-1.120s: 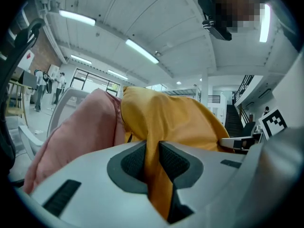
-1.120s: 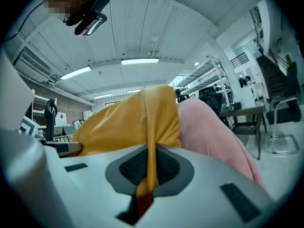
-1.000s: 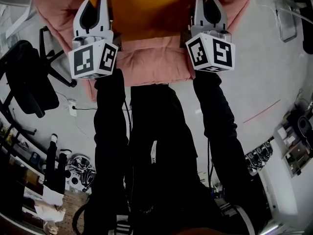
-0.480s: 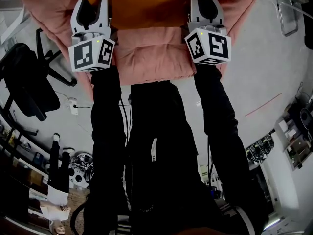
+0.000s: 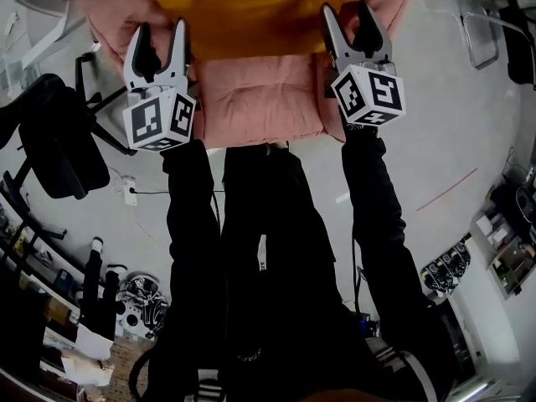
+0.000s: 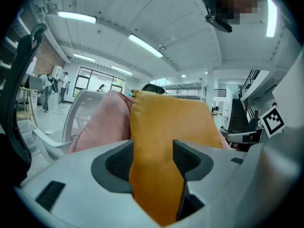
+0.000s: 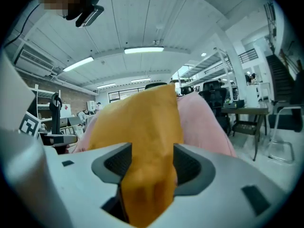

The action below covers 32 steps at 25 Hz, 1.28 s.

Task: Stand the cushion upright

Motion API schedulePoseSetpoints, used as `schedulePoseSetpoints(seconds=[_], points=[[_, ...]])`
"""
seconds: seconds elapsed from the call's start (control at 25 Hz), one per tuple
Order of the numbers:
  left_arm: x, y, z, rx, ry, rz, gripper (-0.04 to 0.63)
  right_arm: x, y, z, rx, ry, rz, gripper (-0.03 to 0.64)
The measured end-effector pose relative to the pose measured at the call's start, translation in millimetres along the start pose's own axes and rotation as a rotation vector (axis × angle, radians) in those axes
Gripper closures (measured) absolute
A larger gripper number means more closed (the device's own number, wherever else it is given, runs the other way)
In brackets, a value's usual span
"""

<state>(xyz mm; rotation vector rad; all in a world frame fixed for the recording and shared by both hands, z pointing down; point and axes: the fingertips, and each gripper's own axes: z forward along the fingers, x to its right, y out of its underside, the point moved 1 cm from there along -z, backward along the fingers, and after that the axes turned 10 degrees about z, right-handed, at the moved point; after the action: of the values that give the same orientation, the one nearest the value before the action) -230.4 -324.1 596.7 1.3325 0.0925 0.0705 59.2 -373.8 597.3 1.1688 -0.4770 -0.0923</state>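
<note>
Orange cushion (image 5: pixel 251 11) far edge cut off, head view

Orange cushion (image 5: pixel 251 15) cut by head view's top edge, pink seat (image 5: pixel 260 99) partly hidden behind it

Pink padded seat (image 5: pixel 264 99) on grey floor (image 5: pixel 435 141) — orange cushion (image 5: pixel 251 11) on it, upright against the pink back (top edge cut off in the head view). On the floor beside the seat: black office chair (image 5: pixel 50 149), white socket strip (image 5: pixel 128 193) with cable — thin red line (image 5: pixel 448 189).
</note>
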Motion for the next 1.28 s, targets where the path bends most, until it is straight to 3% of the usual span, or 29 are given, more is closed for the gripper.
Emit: schedulePoseSetpoints(seconds=[0.08, 0.24, 0.44, 0.72, 0.96, 1.28], points=[[5.5, -17.7, -19.7, -0.002, -0.017, -0.002, 0.367, -9.8, -15.9, -20.5, 0.007, 0.009, -0.003, 0.359], [27.3, -61.5, -68.5, 0.008, -0.074, -0.013, 0.514, -30.6, -39.1, -75.0, -0.028, 0.024, -0.014, 0.477], [60.5, -113.7, -123.9, -0.003, -0.132, -0.018, 0.594, -58.7, -66.2, -140.7, -0.065, 0.042, -0.024, 0.585], [129.5, -200.8, -210.4, -0.009, -0.09, -0.102, 0.597, -114.6, -136.7, -250.0, -0.078, -0.043, 0.022, 0.604], [183.3, -285.4, -262.9, 0.043, -0.044, -0.059, 0.597, -151.5, -204.7, -320.8, -0.011, -0.095, 0.025, 0.604], [210.4, -342.5, -292.0, 0.065, 0.043, -0.013, 0.597, -188.4, -252.3, -356.2, 0.052, -0.136, -0.006, 0.604]])
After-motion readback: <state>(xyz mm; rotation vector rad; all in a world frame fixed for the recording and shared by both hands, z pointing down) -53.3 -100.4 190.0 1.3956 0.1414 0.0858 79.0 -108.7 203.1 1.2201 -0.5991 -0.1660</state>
